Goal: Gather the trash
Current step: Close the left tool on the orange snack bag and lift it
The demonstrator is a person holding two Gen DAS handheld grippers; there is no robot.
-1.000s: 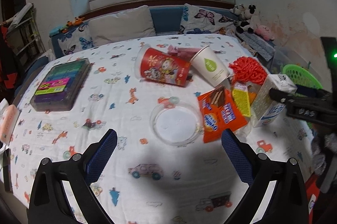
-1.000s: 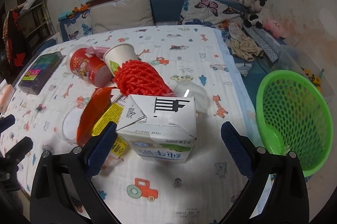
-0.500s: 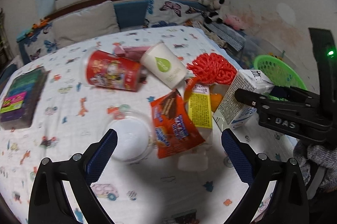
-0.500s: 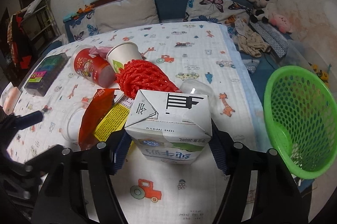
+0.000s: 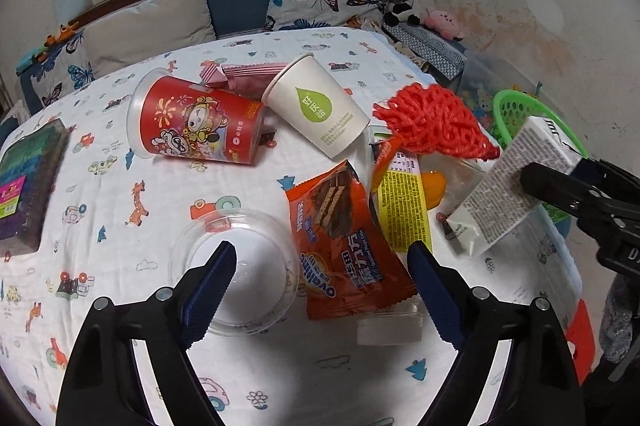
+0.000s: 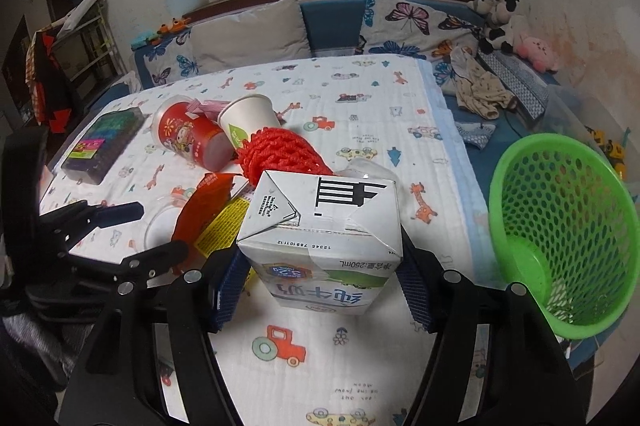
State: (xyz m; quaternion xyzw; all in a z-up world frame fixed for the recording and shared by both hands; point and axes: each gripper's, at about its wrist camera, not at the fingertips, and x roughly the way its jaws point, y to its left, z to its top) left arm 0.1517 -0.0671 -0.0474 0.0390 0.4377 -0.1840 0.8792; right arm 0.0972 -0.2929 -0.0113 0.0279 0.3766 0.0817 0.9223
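My right gripper (image 6: 322, 292) is shut on a white milk carton (image 6: 324, 226), lifted off the table; it also shows in the left wrist view (image 5: 516, 181). A green mesh basket (image 6: 560, 226) stands to its right, off the table edge. My left gripper (image 5: 322, 286) is open above an orange snack wrapper (image 5: 344, 250) and a clear plastic lid (image 5: 236, 270). Nearby lie a red cup (image 5: 196, 121), a white paper cup (image 5: 316, 109), a red net (image 5: 436, 121) and a yellow packet (image 5: 402, 201).
The table (image 5: 120, 205) has a printed white cloth. A dark box of colored items (image 5: 24, 181) lies at its left. A small clear container (image 5: 390, 326) sits near the wrapper. A sofa with cushions (image 6: 248, 37) and plush toys (image 6: 504, 21) lies behind.
My right gripper has closed on the milk carton and lifted it. My left gripper has moved forward and right, closer to the wrapper and lid.
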